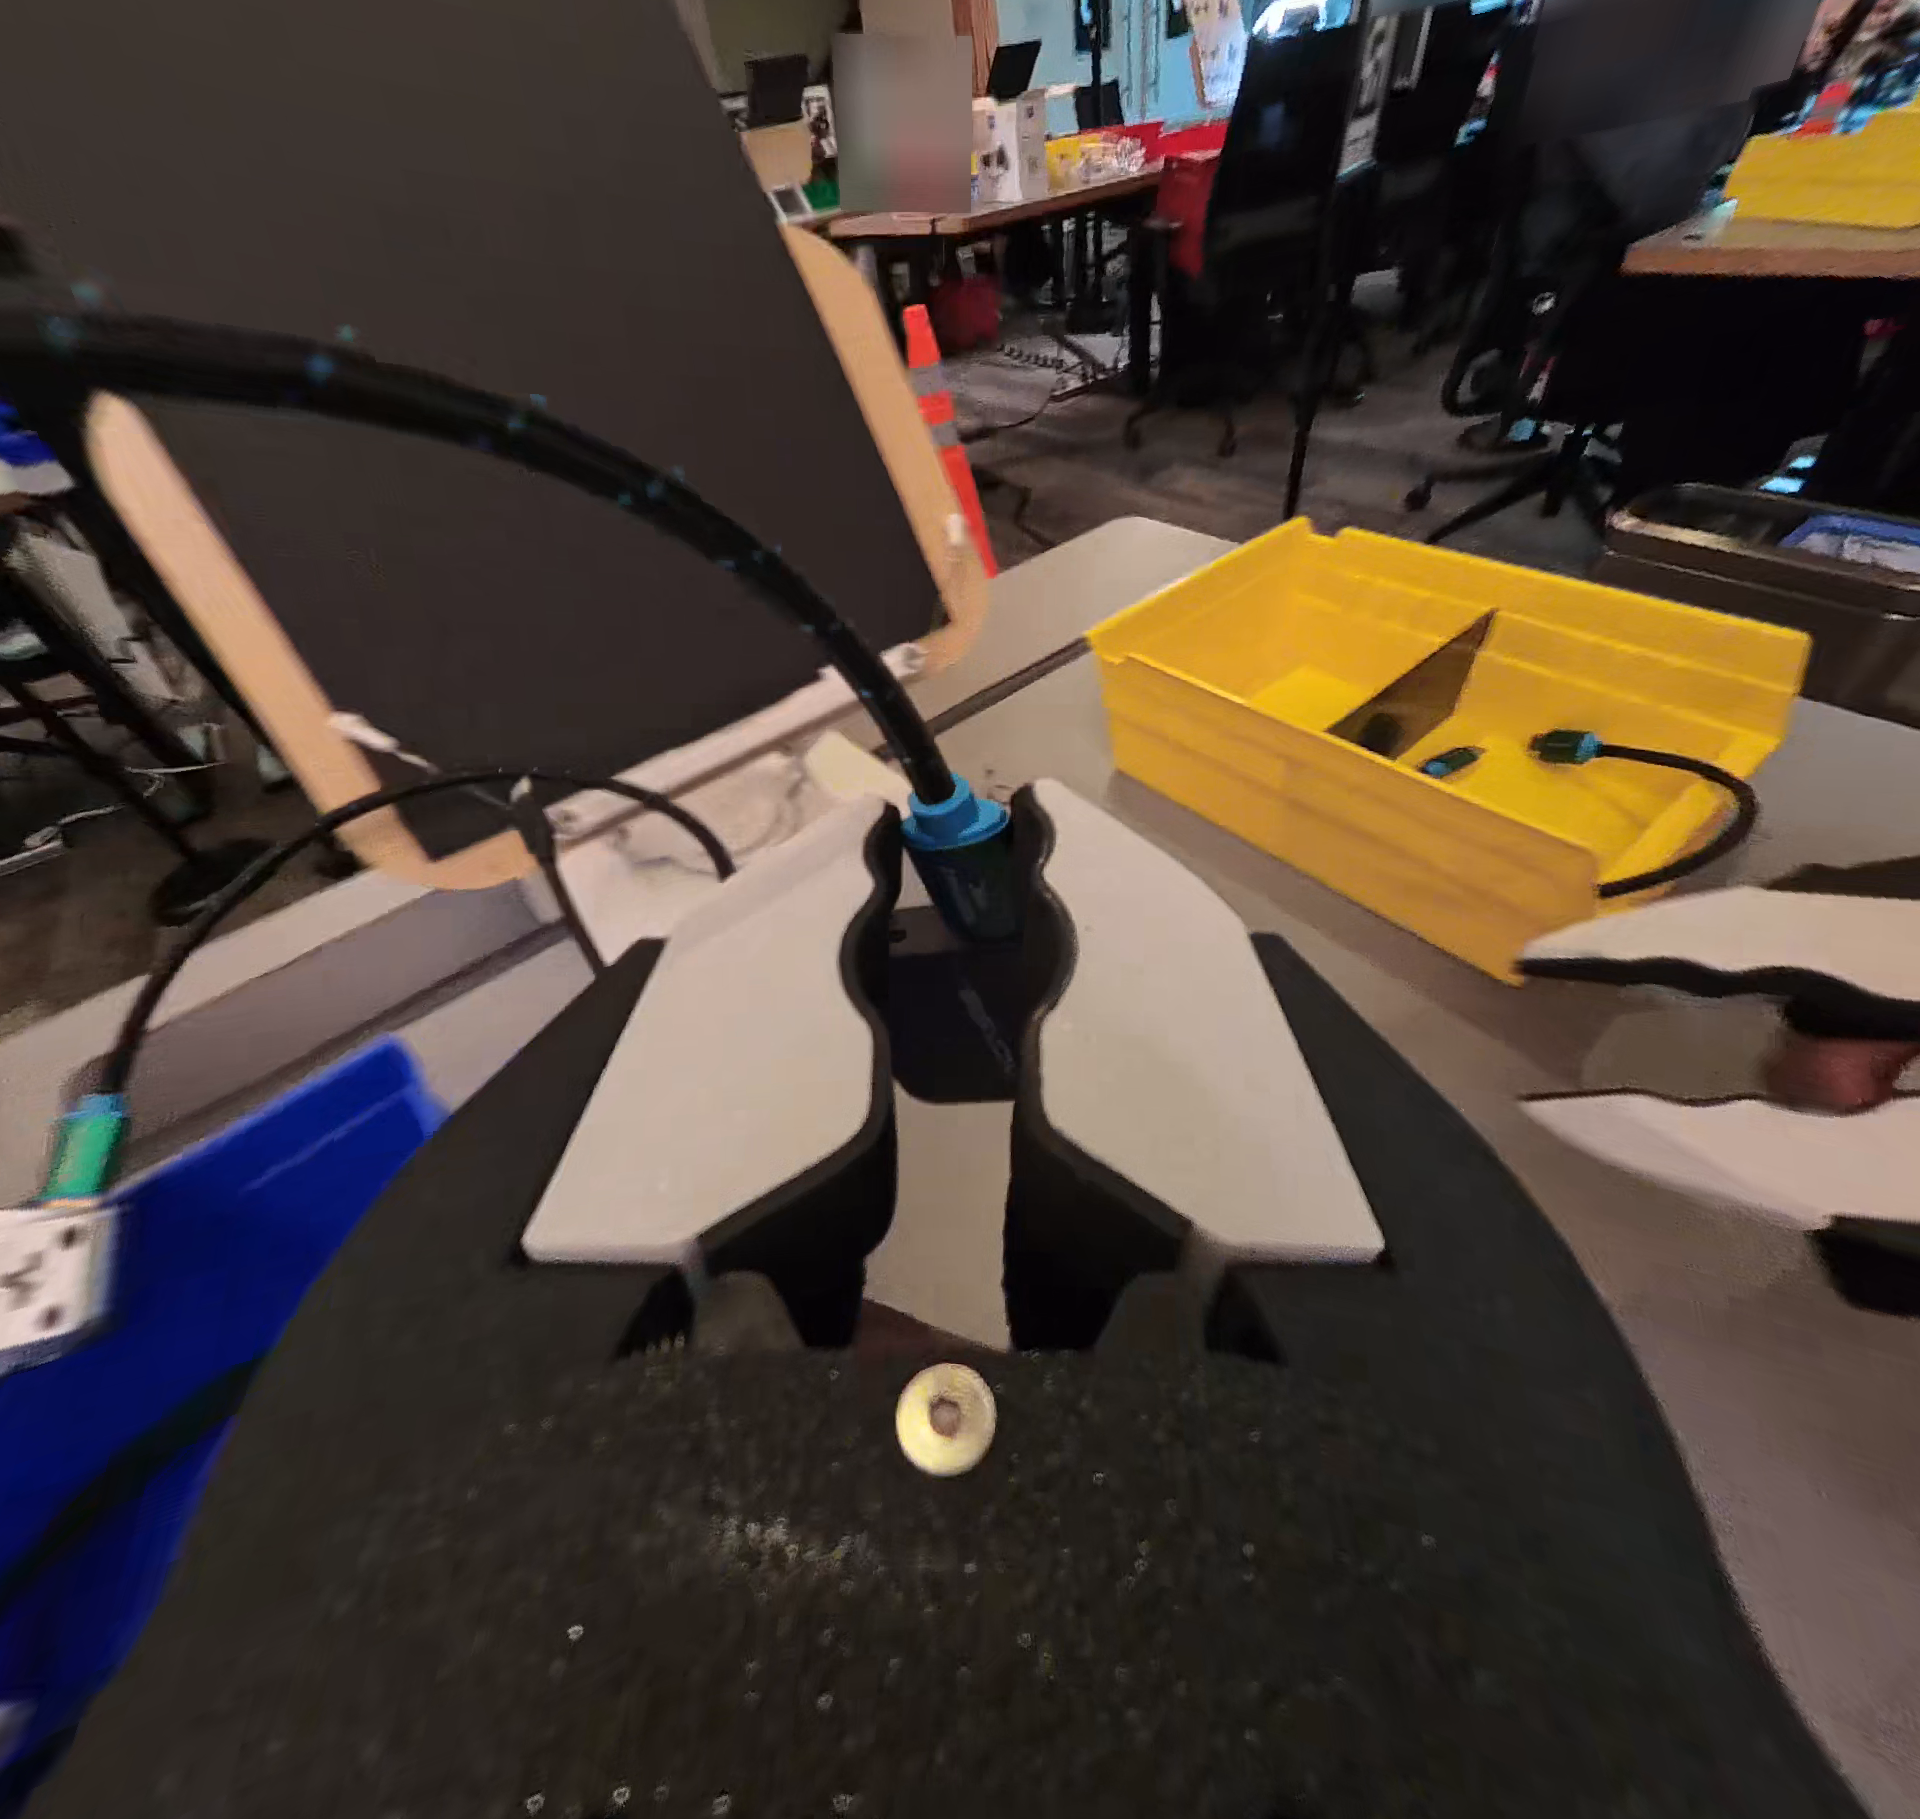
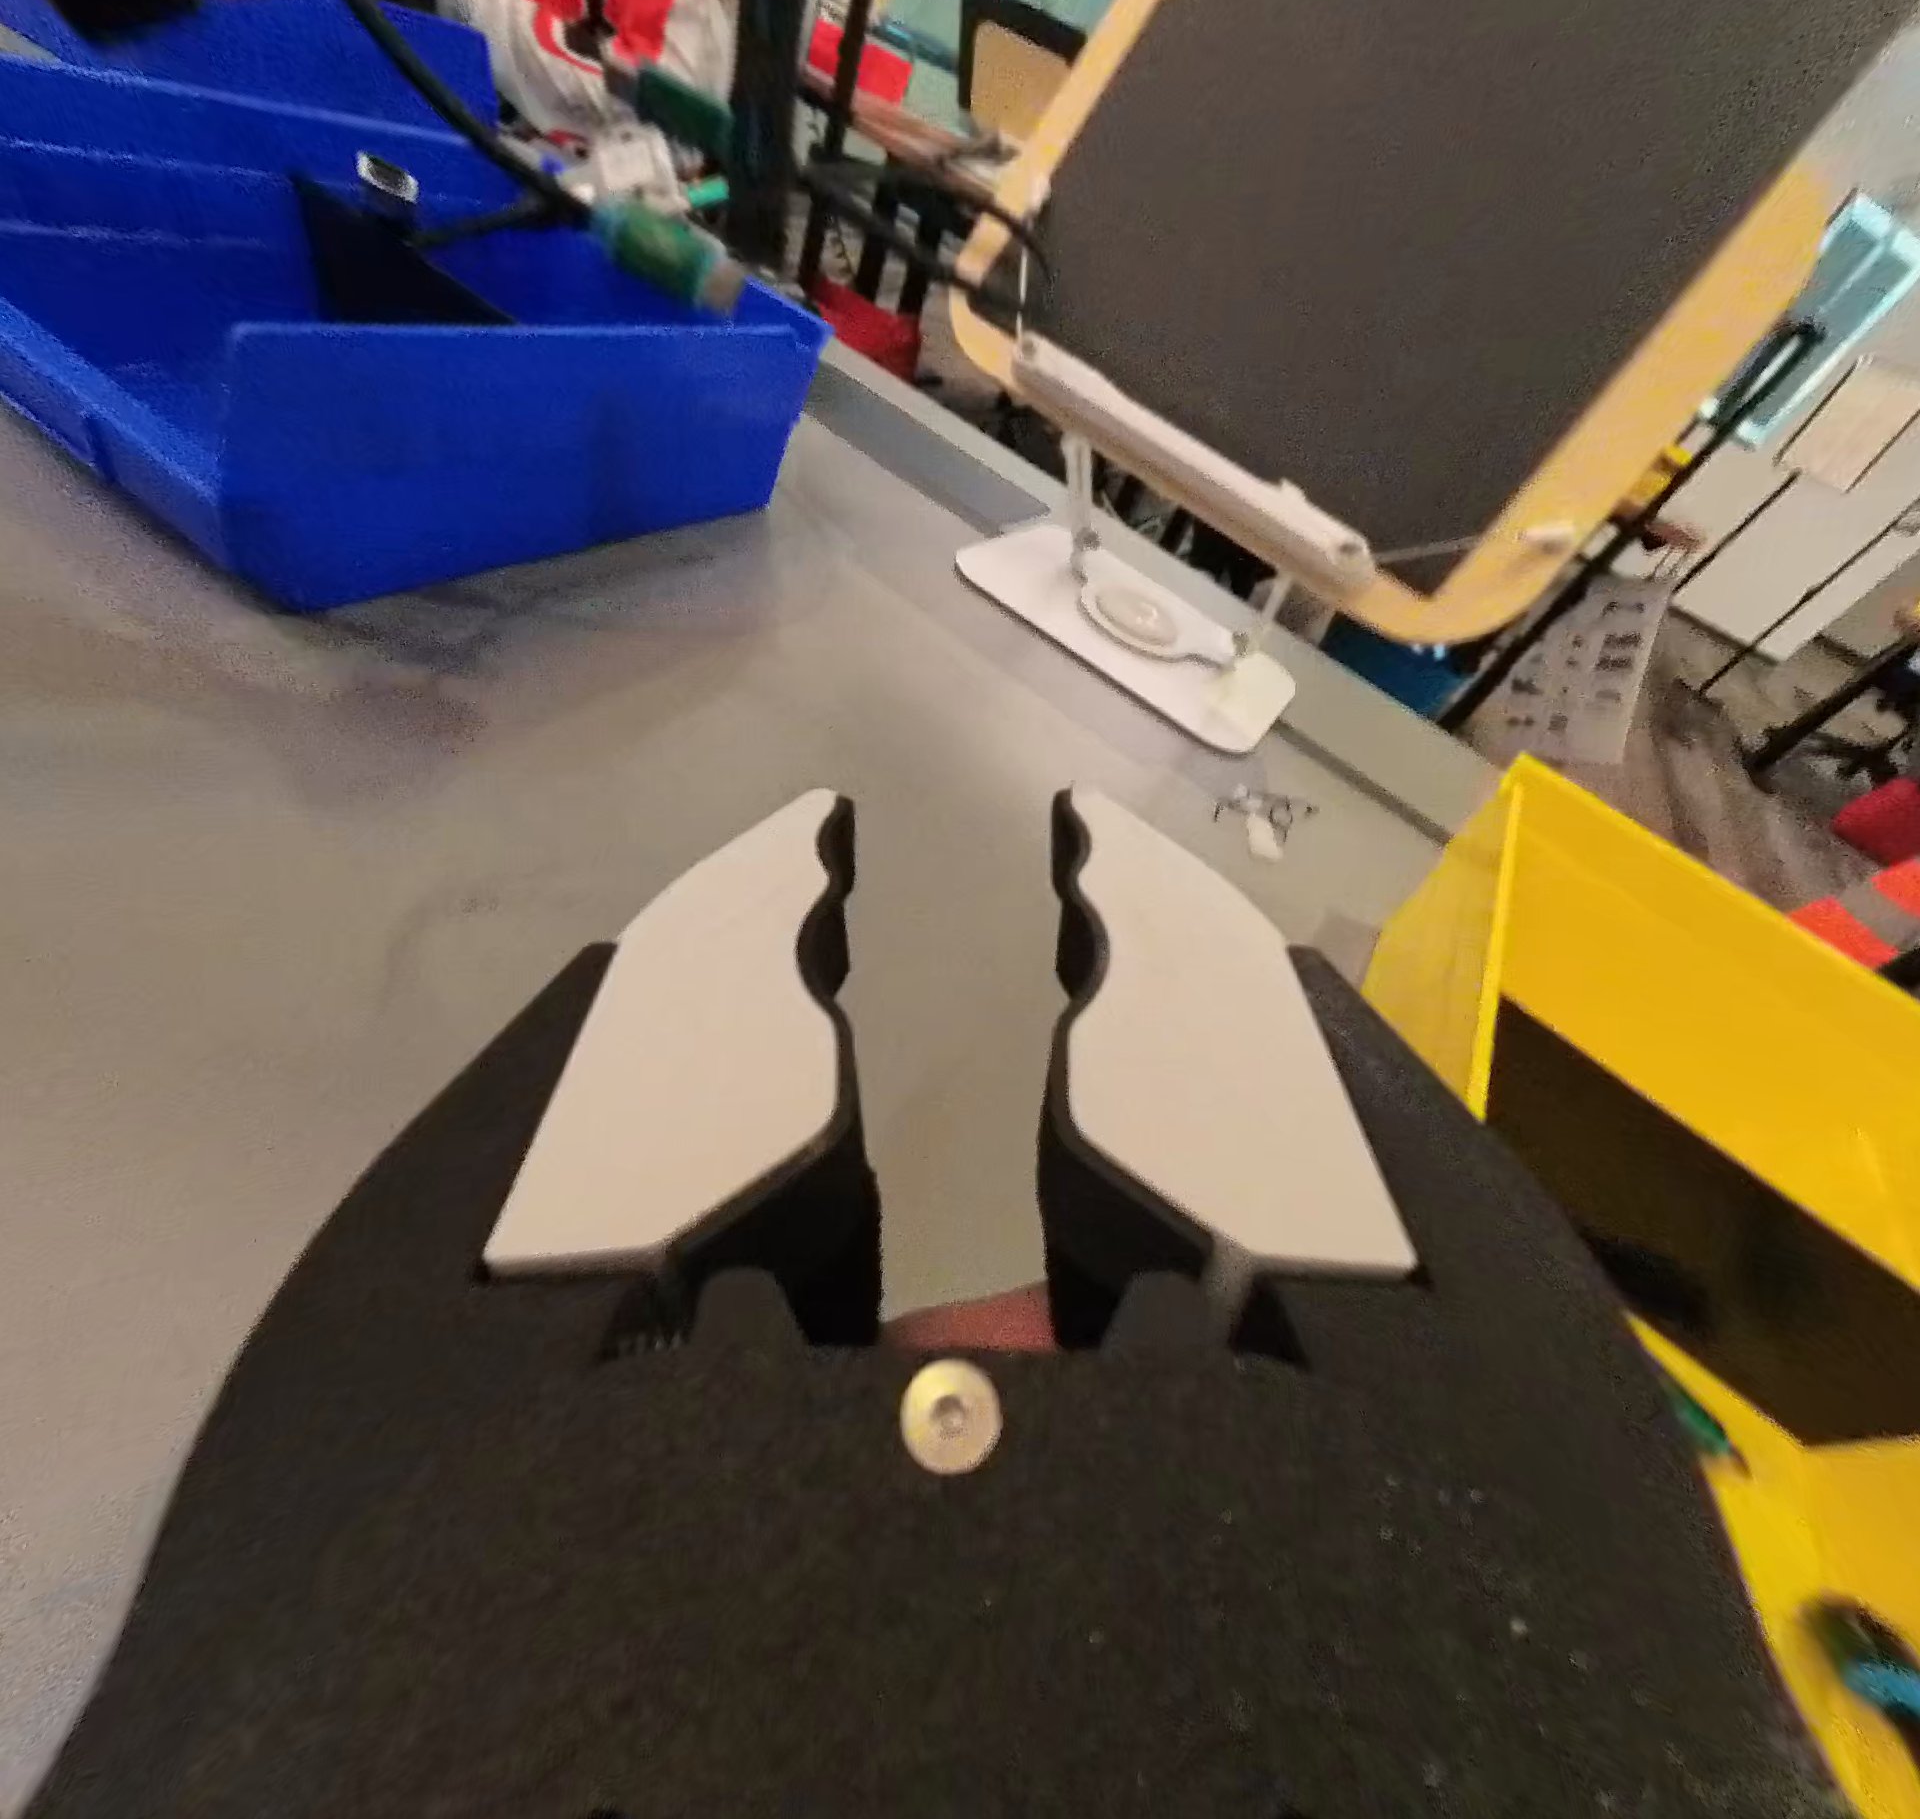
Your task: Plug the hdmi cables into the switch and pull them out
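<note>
In the left wrist view my left gripper (image 1: 956,808) is shut on an HDMI plug (image 1: 971,886) with a blue collar, gripped between the fingertip notches. Its thick black cable (image 1: 582,460) arcs up and away to the left. The plug's lower end meets the far edge of a small black switch box (image 1: 951,1042) lying on the grey table under my fingers; I cannot tell whether it is inserted. My right gripper (image 2: 954,813) is open and empty just above the table, and it also shows at the right edge of the left wrist view (image 1: 1714,1042).
A blue bin (image 2: 499,460) stands at the left with a green-ended cable (image 2: 665,252) over its rim. A yellow bin (image 1: 1351,834) at the right holds loose cable ends (image 1: 1569,746). A dark board on a white stand (image 2: 1132,626) lines the table's far edge.
</note>
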### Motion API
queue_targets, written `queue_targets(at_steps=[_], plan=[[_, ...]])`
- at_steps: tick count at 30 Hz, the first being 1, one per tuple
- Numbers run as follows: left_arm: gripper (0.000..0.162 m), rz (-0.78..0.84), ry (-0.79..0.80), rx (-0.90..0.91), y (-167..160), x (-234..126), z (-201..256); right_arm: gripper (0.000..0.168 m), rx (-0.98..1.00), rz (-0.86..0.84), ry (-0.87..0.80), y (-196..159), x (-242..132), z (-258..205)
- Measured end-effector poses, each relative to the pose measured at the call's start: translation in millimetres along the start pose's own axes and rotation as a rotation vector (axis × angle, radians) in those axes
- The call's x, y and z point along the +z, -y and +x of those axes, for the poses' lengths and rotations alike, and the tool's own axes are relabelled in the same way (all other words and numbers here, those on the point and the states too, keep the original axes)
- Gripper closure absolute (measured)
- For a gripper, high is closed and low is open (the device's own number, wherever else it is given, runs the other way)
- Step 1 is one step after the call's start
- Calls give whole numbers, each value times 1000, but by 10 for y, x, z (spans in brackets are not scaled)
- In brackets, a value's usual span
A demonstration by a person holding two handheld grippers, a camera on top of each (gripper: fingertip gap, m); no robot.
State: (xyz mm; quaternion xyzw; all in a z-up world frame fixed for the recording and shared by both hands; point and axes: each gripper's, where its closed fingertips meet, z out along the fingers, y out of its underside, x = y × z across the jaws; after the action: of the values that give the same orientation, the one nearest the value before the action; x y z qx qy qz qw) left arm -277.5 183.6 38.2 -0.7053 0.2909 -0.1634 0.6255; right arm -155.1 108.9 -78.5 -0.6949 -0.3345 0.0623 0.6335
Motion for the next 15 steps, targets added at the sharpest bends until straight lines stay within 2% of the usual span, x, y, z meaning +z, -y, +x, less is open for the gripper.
queue_targets(at_steps=[2, 4, 6, 8, 10, 13, 15], plan=[[142, -24, -37, -14, -146, 104, 317, 133, 1, 28, 76, 163, 143, -143], [142, -41, -69, -13, -239, 166, 550, 131, 110, 53, 145, 290, 259, -223], [142, -46, -54, 11, -292, 177, 654, 129, 234, 79, 178, 397, 333, -208], [142, -48, -59, 4, -353, 164, 742, 129, 340, 82, 279, 455, 391, -301], [142, -65, -63, -8, -450, 158, 813, 127, 389, 35, 307, 401, 507, -340], [142, -73, -36, -43, -570, 136, 831, 150, 391, 55, 363, 380, 580, -409], [140, -91, -26, -88, -665, 112, 796, 155, 292, 54, 313, 329, 627, -442]])
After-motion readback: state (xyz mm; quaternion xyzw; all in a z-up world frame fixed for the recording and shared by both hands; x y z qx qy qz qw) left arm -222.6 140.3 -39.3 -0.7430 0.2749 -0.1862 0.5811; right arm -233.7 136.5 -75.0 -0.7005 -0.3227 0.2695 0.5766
